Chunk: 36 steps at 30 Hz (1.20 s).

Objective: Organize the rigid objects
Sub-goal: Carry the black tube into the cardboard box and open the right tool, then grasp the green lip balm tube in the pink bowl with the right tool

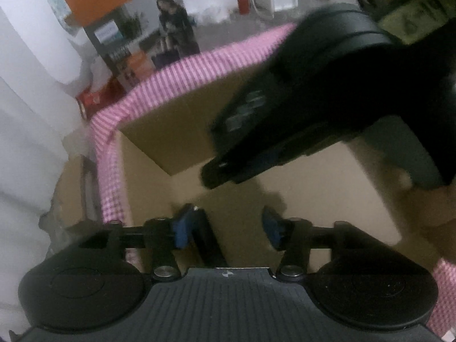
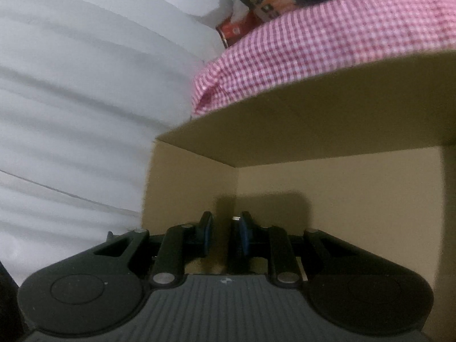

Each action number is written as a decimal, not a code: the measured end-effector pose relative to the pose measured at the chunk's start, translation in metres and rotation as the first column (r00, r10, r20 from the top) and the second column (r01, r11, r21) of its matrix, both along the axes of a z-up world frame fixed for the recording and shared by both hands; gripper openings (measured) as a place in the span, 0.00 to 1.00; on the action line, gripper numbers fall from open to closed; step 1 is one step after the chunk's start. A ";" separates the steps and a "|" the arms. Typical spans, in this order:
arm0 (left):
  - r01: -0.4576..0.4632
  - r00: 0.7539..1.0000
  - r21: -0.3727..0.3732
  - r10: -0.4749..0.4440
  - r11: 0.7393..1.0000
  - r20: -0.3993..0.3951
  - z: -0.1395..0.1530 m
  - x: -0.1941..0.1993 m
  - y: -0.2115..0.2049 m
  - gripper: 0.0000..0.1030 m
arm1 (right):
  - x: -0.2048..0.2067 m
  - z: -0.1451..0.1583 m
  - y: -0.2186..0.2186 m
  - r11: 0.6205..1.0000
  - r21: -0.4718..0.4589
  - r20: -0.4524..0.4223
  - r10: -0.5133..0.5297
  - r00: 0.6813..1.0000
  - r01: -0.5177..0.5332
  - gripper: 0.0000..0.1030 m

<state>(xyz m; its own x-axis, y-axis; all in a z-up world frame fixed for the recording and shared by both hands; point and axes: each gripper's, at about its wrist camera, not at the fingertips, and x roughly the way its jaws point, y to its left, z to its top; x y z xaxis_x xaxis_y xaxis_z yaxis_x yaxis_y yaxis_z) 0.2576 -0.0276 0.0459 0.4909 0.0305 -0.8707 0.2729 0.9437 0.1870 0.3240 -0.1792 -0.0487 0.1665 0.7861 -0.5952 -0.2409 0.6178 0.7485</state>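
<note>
Dim cluttered room, white fabric [image 2: 85,99] at left, printed cartons [image 1: 148,37] behind. Cardboard box [image 2: 327,188] open, pink gingham cloth [image 2: 327,37] over rim. Left gripper [image 1: 225,225] above box, parted wide, empty. Right gripper [image 2: 223,232] low inside, narrow gap, holding nothing.

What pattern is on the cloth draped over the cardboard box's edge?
Pink-and-white gingham check on the cloth, clearest in the right wrist view.

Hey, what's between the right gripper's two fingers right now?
Nothing: in the right wrist view the right gripper shows only a bare gap, with the cardboard box wall behind.
</note>
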 end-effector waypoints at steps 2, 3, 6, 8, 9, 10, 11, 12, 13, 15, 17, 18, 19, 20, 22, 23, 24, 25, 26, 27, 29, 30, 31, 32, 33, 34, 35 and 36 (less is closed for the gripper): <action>0.001 0.999 -0.016 0.000 1.000 0.036 0.015 -0.011 0.001 0.60 | -0.012 0.014 -0.014 1.000 0.022 0.032 -0.011 0.999 0.010 0.23; 0.002 0.998 -0.027 -0.001 1.000 0.055 0.022 -0.018 0.002 0.62 | -0.019 0.021 -0.021 0.999 0.030 0.050 -0.019 0.999 0.017 0.23; 0.015 0.991 -0.060 -0.007 0.998 0.131 0.047 -0.050 0.005 0.74 | -0.051 0.044 -0.046 0.998 0.049 0.112 -0.037 0.993 0.032 0.28; 0.028 0.985 -0.077 -0.014 0.997 0.172 0.059 -0.070 0.008 0.78 | -0.076 0.057 -0.063 0.997 0.052 0.157 -0.056 0.986 0.048 0.49; 0.032 0.982 -0.092 -0.014 0.995 0.188 0.065 -0.083 0.008 0.79 | -0.089 0.062 -0.070 0.997 0.052 0.184 -0.068 0.981 0.060 0.59; 0.039 0.980 -0.107 -0.017 0.993 0.200 0.070 -0.096 0.009 0.79 | -0.103 0.066 -0.079 0.996 0.055 0.212 -0.079 0.974 0.068 0.59; 0.041 0.977 -0.121 -0.015 0.992 0.210 0.073 -0.105 0.011 0.80 | -0.119 0.070 -0.089 0.996 0.055 0.233 -0.084 0.969 0.074 0.59; 0.046 0.975 -0.134 -0.015 0.990 0.221 0.075 -0.117 0.011 0.80 | -0.133 0.072 -0.097 0.995 0.057 0.244 -0.093 0.965 0.082 0.59; 0.051 0.973 -0.148 -0.016 0.988 0.230 0.076 -0.129 0.011 0.81 | -0.147 0.073 -0.105 0.994 0.064 0.252 -0.101 0.962 0.088 0.59; 0.058 0.971 -0.172 -0.016 0.983 0.238 0.075 -0.149 0.011 0.81 | -0.176 0.072 -0.120 0.992 0.083 0.267 -0.113 0.957 0.094 0.59; 0.071 0.972 -0.204 -0.022 0.976 0.235 0.070 -0.170 0.010 0.81 | -0.207 0.070 -0.136 0.991 0.095 0.279 -0.122 0.952 0.100 0.59; 0.075 0.973 -0.217 -0.024 0.973 0.228 0.065 -0.179 0.008 0.81 | -0.222 0.067 -0.142 0.990 0.098 0.284 -0.123 0.951 0.099 0.59; 0.077 0.975 -0.231 -0.024 0.970 0.222 0.060 -0.184 0.009 0.81 | -0.235 0.064 -0.147 0.990 0.098 0.282 -0.128 0.951 0.104 0.59; 0.080 0.977 -0.241 -0.028 0.967 0.212 0.053 -0.191 0.007 0.81 | -0.246 0.060 -0.151 0.990 0.097 0.279 -0.130 0.952 0.106 0.59; 0.077 0.981 -0.264 -0.026 0.961 0.193 0.040 -0.201 0.003 0.81 | -0.265 0.051 -0.156 0.990 0.095 0.274 -0.122 0.954 0.100 0.59; 0.079 0.983 -0.276 -0.029 0.958 0.182 0.032 -0.204 0.000 0.81 | -0.274 0.045 -0.157 0.991 0.090 0.269 -0.116 0.956 0.095 0.58; 0.082 0.985 -0.291 -0.034 0.953 0.169 0.025 -0.207 -0.002 0.81 | -0.278 0.040 -0.155 0.992 0.083 0.263 -0.112 0.958 0.093 0.58; 0.084 0.988 -0.305 -0.039 0.949 0.150 0.015 -0.210 -0.006 0.80 | -0.283 0.033 -0.154 0.993 0.076 0.258 -0.105 0.960 0.088 0.58; 0.082 0.990 -0.317 -0.042 0.945 0.132 0.007 -0.211 -0.009 0.78 | -0.286 0.026 -0.151 0.994 0.070 0.257 -0.094 0.962 0.079 0.56; 0.079 0.992 -0.329 -0.042 0.941 0.117 -0.001 -0.212 -0.011 0.77 | -0.287 0.020 -0.147 0.996 0.061 0.255 -0.084 0.963 0.071 0.55; 0.067 0.996 -0.346 -0.042 0.936 0.081 -0.016 -0.214 -0.014 0.70 | -0.287 0.008 -0.140 0.998 0.030 0.253 -0.055 0.966 0.049 0.49; 0.065 0.997 -0.358 -0.045 0.932 0.064 -0.023 -0.212 -0.015 0.68 | -0.285 0.003 -0.136 0.999 0.013 0.253 -0.041 0.966 0.039 0.47; 0.062 0.998 -0.365 -0.046 0.929 0.051 -0.029 -0.214 -0.017 0.64 | -0.287 0.000 -0.133 1.000 -0.001 0.254 -0.029 0.967 0.031 0.47; 0.058 0.998 -0.369 -0.047 0.928 0.038 -0.033 -0.214 -0.018 0.59 | -0.285 -0.003 -0.130 1.000 -0.019 0.258 -0.013 0.966 0.018 0.43; 0.059 0.998 -0.370 -0.051 0.927 0.033 -0.038 -0.214 -0.018 0.57 | -0.281 -0.005 -0.125 0.999 -0.037 0.264 0.004 0.965 0.006 0.39; 0.064 0.998 -0.370 -0.056 0.927 0.031 -0.040 -0.212 -0.019 0.55 | -0.278 -0.007 -0.121 0.999 -0.052 0.269 0.018 0.963 -0.005 0.37; 0.067 0.998 -0.369 -0.061 0.927 0.029 -0.042 -0.211 -0.020 0.51 | -0.275 -0.009 -0.116 0.998 -0.067 0.275 0.033 0.961 -0.015 0.35; 0.071 0.997 -0.371 -0.066 0.926 0.026 -0.044 -0.209 -0.022 0.48 | -0.273 -0.011 -0.112 0.996 -0.081 0.282 0.046 0.958 -0.024 0.32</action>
<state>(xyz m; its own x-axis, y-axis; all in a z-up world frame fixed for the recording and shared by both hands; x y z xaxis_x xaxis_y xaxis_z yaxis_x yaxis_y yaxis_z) 0.0486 -0.0491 0.0022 0.4914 -0.3283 -0.8067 0.3394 0.9252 -0.1698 0.0508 -0.2915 -0.0601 0.3099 0.7488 -0.5859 -0.4590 0.6575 0.5975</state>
